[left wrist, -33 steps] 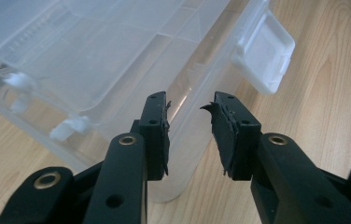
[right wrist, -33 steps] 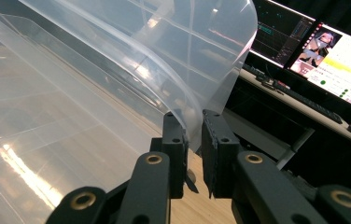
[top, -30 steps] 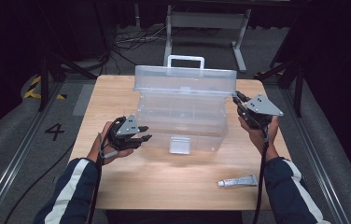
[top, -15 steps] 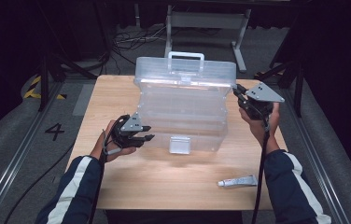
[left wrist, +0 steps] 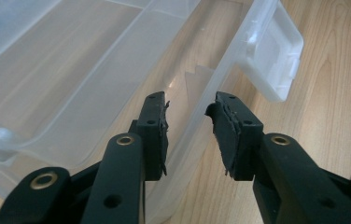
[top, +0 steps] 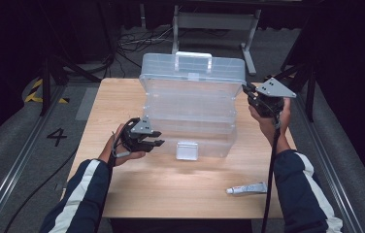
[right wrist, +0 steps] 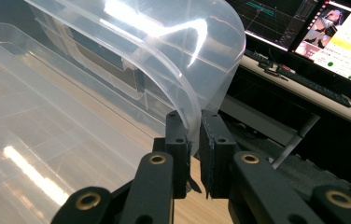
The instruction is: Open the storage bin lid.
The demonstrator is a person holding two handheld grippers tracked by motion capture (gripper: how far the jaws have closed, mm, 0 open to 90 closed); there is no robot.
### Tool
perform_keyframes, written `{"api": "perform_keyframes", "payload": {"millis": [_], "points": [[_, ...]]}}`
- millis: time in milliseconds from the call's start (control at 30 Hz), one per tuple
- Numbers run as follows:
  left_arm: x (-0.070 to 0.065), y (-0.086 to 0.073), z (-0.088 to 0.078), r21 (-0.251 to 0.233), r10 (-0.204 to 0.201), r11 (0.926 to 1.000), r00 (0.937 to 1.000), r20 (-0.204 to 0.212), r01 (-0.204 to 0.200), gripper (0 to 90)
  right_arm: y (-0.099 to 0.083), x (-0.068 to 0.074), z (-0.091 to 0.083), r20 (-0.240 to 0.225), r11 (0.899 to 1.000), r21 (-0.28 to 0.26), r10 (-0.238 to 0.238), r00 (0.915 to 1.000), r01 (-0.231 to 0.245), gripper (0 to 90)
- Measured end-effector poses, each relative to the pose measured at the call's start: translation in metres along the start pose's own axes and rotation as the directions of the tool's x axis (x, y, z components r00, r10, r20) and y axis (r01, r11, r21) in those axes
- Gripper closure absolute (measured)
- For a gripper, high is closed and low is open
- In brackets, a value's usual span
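While your left gripper (top: 155,138) sits low at the front left corner of the clear plastic lidded storage box (top: 190,116), its jaws stand apart astride the box's front wall, pads not pressing. The box rests mid-table on the light wooden table (top: 171,189), its lid (top: 192,73) lifted, white latch (top: 187,150) facing you. At the right, your right gripper (right wrist: 192,140) is clamped on the lid's curved edge; a small white tube (top: 247,188) lies near the front edge.

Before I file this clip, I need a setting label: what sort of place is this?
Probably a lab or recording studio, not a home: a lone wooden table on grey floor with rails, black curtains around, loose cables behind, and computer monitors on a desk nearby.
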State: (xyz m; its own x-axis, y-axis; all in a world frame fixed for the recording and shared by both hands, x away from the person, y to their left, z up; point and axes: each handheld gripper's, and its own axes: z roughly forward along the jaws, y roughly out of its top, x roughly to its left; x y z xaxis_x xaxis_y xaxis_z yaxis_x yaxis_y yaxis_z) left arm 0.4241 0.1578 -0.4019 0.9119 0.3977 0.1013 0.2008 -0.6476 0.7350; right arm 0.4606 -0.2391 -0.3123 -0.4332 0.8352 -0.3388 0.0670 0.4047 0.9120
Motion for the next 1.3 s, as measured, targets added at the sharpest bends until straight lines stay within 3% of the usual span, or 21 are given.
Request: {"api": "perform_keyframes", "payload": {"millis": [700, 967, 1300], "points": [[0.004, 0.003, 0.001, 0.029, 0.024, 0.9993, 0.9993, 0.029, -0.025, 67.4, 0.007, -0.007, 0.011, 0.010, 0.999, 0.000, 0.043, 0.9990, -0.043, 83.7], [0.002, 0.007, 0.003, 0.064, 0.051, 0.9966, 0.9984, 0.023, -0.052, 67.7, 0.011, -0.009, 0.015, 0.018, 0.998, 0.011, 0.064, 0.9978, -0.064, 84.0], [0.002, 0.007, 0.002, 0.066, 0.061, 0.9959, 0.9978, 0.025, -0.063, 68.6, 0.015, -0.012, 0.021, 0.025, 0.996, 0.026, 0.089, 0.9957, -0.089, 84.4]]}}
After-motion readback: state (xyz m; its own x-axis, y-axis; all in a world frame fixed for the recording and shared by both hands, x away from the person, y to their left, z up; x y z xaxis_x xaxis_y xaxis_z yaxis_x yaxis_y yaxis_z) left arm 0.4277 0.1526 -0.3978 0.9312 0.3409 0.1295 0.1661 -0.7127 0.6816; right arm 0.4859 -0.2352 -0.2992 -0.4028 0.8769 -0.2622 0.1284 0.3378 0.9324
